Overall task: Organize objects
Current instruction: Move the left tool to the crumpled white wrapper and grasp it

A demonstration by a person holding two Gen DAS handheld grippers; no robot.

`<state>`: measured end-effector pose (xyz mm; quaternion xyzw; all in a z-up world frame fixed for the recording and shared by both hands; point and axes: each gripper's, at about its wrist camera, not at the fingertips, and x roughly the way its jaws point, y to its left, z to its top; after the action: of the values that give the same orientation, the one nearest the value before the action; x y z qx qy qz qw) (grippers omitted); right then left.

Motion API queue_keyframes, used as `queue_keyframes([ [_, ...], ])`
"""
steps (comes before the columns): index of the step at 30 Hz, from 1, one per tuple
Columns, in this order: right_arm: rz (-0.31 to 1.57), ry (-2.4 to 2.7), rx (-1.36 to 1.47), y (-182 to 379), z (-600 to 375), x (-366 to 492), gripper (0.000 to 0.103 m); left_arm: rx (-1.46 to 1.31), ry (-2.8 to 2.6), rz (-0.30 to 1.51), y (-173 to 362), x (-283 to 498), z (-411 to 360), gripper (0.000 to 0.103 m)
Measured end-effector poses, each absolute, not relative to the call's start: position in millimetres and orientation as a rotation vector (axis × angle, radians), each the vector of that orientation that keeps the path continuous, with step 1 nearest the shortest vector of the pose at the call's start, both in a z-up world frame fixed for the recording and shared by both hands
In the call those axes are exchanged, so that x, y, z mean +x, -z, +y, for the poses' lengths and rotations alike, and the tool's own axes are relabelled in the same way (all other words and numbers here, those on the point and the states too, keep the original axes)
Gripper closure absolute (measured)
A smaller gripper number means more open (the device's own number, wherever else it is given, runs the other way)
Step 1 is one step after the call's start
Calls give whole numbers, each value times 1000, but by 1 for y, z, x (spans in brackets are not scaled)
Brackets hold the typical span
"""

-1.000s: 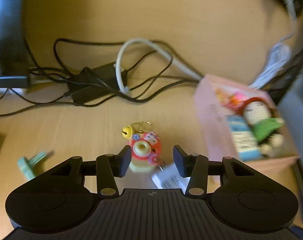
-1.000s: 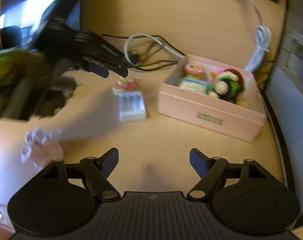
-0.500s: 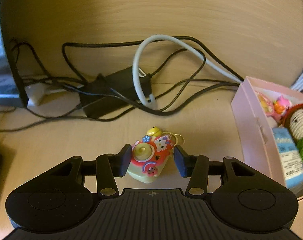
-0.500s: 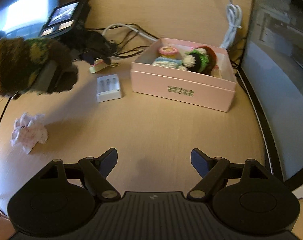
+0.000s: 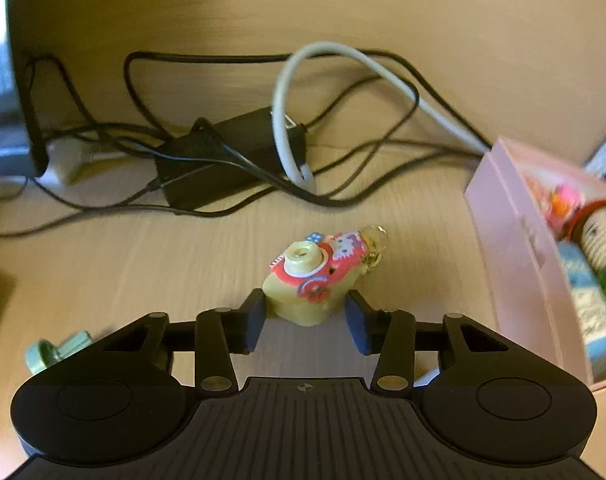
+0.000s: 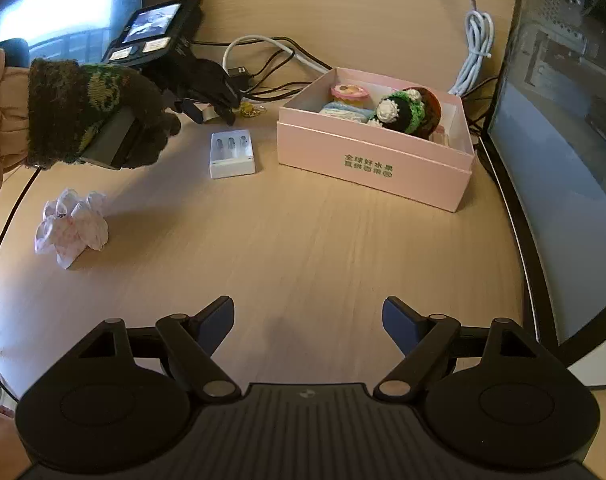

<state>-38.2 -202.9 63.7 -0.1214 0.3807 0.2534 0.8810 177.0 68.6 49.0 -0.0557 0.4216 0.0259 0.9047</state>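
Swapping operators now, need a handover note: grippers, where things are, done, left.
Left gripper: jaws part open around the toy camera keychain, which sits on the desk; whether the pads touch it is unclear.
Right gripper: open, empty, hovering over bare desk.
Done: pink box already holds a crochet doll and small items.
Left: keychain, white battery case, crumpled tissue and a green clip are outside the box.
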Motion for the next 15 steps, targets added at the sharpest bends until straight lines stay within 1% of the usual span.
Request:
queue_keyframes([
  [2,799,-530,-247,-62,-205,-38,21,-116,-43,862,-52,173,72,64],
  [4,803,-539,-240,-61,-205,-36,21,-100,-42,865,-55,165,73,96],
  [5,803,-546,-236,-61,-203,-36,21,-105,-32,862,-58,158,76,95],
  [12,793,-676,-254,-59,-169,-34,21,-75,60,841,-76,81,108,95],
  [15,762,-730,-269,-64,-146,-32,21,-97,82,848,-79,52,126,91],
])
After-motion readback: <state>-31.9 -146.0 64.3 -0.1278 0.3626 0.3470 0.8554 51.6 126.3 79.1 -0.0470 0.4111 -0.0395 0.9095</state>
